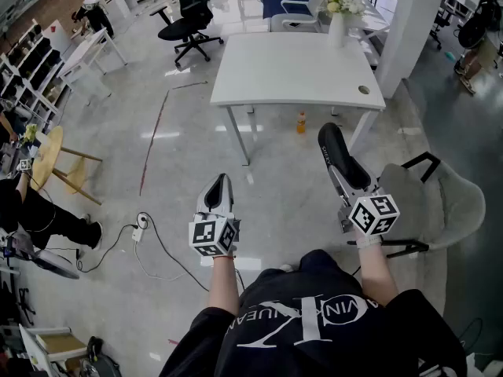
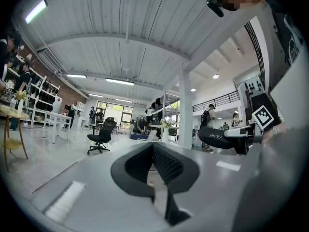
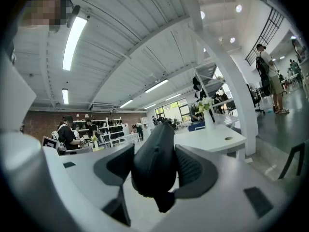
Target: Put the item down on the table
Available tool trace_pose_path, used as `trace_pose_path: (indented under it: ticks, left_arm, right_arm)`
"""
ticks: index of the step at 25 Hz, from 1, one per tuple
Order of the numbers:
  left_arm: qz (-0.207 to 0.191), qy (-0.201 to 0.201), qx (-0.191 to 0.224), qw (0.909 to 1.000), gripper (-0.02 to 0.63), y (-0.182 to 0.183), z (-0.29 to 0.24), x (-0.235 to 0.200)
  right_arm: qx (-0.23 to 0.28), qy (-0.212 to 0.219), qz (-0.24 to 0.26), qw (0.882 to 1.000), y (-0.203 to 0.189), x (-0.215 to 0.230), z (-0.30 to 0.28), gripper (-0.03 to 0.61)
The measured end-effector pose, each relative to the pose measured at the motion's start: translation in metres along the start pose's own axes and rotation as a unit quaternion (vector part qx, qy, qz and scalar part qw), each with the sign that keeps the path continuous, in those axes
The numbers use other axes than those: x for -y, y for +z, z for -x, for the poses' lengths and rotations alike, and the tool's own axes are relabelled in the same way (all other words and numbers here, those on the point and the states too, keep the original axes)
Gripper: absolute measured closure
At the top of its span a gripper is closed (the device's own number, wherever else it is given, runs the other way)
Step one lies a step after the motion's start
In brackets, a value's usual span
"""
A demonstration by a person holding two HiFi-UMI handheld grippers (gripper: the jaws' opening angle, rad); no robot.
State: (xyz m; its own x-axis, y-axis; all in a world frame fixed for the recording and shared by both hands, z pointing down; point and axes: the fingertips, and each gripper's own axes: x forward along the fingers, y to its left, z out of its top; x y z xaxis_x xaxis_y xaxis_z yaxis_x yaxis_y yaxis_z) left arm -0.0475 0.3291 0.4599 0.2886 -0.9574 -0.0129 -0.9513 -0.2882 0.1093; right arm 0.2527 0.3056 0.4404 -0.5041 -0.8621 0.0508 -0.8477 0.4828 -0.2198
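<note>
- Your right gripper (image 1: 351,185) has its jaws clamped on the black oblong item (image 1: 335,149), one pad on each flank, gripping near its rear end. The item hangs in the air over the floor (image 1: 181,171), short of the white worktop (image 1: 283,73).
- Your left gripper (image 1: 222,184) is pinched closed with nothing in it, at 9 o'clock of the right one. It has no part in this step, so hold it clear.
- The item's long axis runs in line with the jaws. In the head view it goes from 5 o'clock at the grip to 11 o'clock at the rounded free end, which points toward the worktop's near edge.
- Step toward 12 o'clock until the whole item is over bare worktop, not just its tip.
- Aim for the open middle. The vase of flowers (image 1: 339,18) stands at the far side around 1 o'clock, and the cable hole (image 1: 363,89) sits by the 4 o'clock corner.
- Bring the free end down level so the item lies along its full length. It looks rounded and may roll, so release only once it rests on the surface.
- Then back out toward 5 o'clock, along the item's axis.
- Mind the grey chair (image 1: 444,199) at 3 o'clock as you move.
</note>
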Motion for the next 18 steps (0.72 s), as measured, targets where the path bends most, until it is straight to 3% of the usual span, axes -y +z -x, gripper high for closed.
trace_pose_path:
  ticks: [18]
  left_arm:
    - [0.017,0.003,-0.021,0.9996,0.603,-0.012,-0.001,-0.002]
  right_arm:
    - [-0.004,0.0,-0.009,1.0,-0.006,-0.006,0.001,0.307]
